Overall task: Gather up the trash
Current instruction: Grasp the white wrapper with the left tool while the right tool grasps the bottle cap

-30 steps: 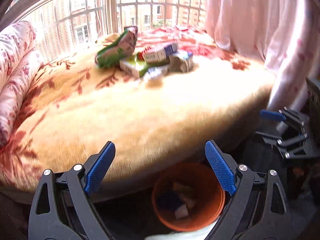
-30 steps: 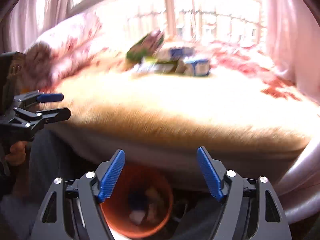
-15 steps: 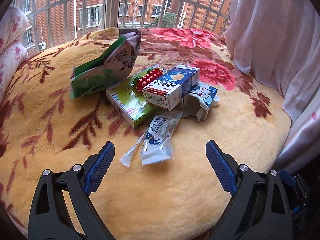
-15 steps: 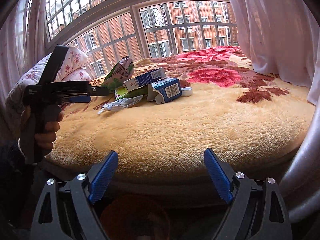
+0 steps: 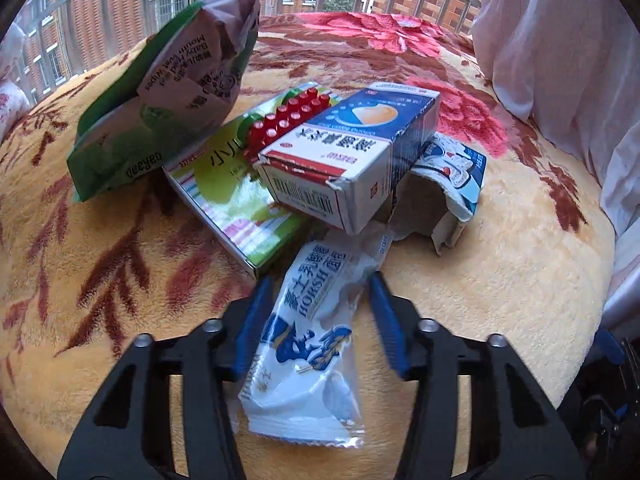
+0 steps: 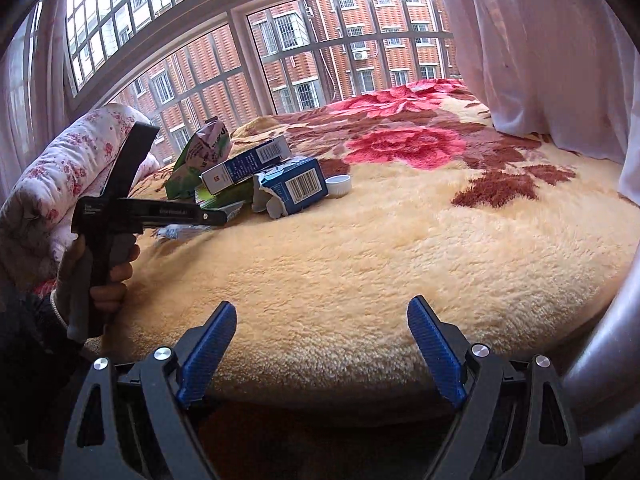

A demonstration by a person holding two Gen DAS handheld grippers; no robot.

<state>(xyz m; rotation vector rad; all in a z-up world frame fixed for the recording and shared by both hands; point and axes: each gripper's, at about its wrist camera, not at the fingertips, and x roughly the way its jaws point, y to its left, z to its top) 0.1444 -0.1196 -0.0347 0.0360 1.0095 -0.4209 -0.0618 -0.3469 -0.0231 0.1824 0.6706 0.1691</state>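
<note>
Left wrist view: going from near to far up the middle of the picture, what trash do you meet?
White HORSH wrapper between the left gripper fingers → blue and white carton → red pill blister.
</note>
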